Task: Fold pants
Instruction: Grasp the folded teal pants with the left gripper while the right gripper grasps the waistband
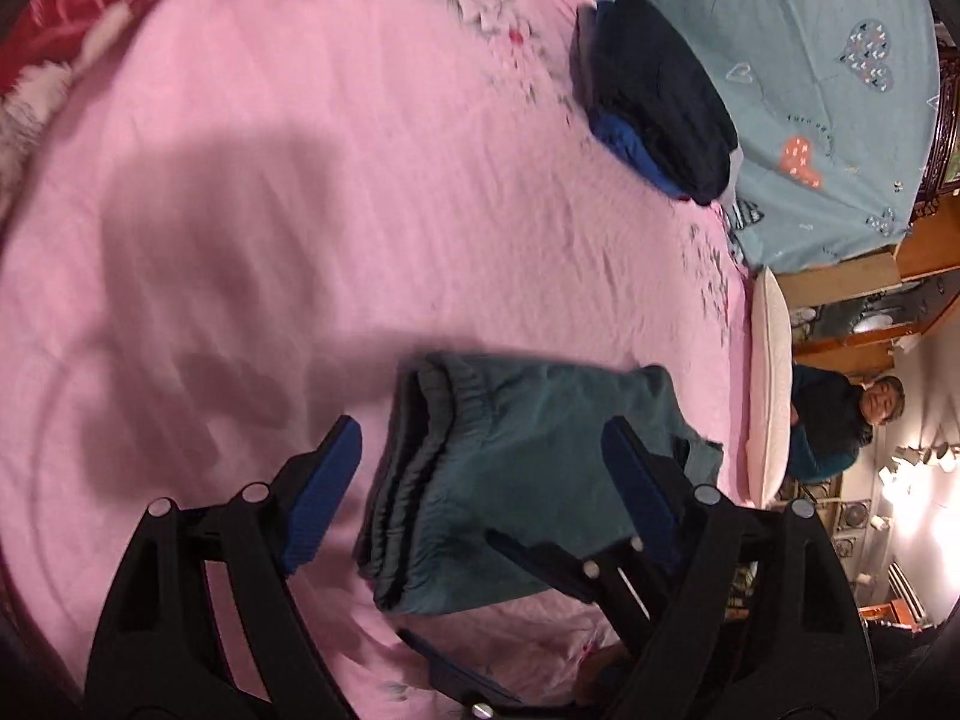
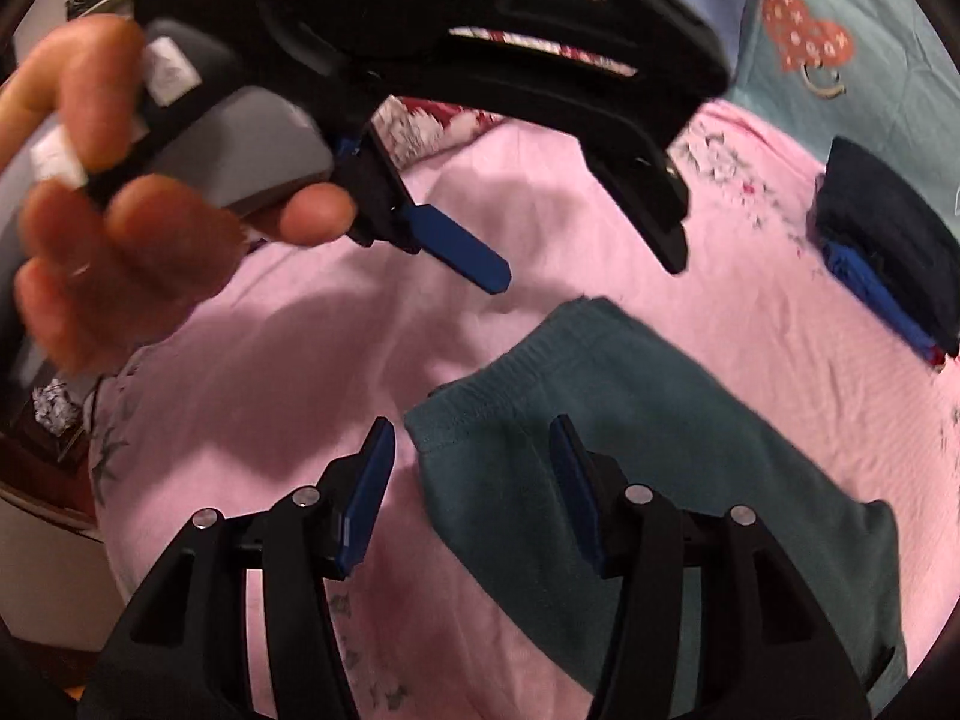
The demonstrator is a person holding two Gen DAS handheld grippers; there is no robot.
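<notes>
Pants of teal knit fabric [image 1: 510, 480], folded into a thick bundle at lower centre on the pink sheet [image 1: 300, 180], could slump open if the empty, wide-spread left gripper [image 1: 480, 468] or half-spread, empty right gripper [image 2: 474, 480] snags a layer.

Teal pants [image 1: 510, 480] folded into a compact stack, lying flat on pink bedsheet [image 1: 300, 210]

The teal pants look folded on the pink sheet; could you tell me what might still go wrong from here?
1. Both tongs stand open over the teal pants; the left tongs straddle the layered edge, so a careless pass could drag layers apart.
2. The right tongs sit at the waistband corner and could flip it.
3. The pants lie apart from the folded dark pile; carrying them there may loosen the fold.
</notes>
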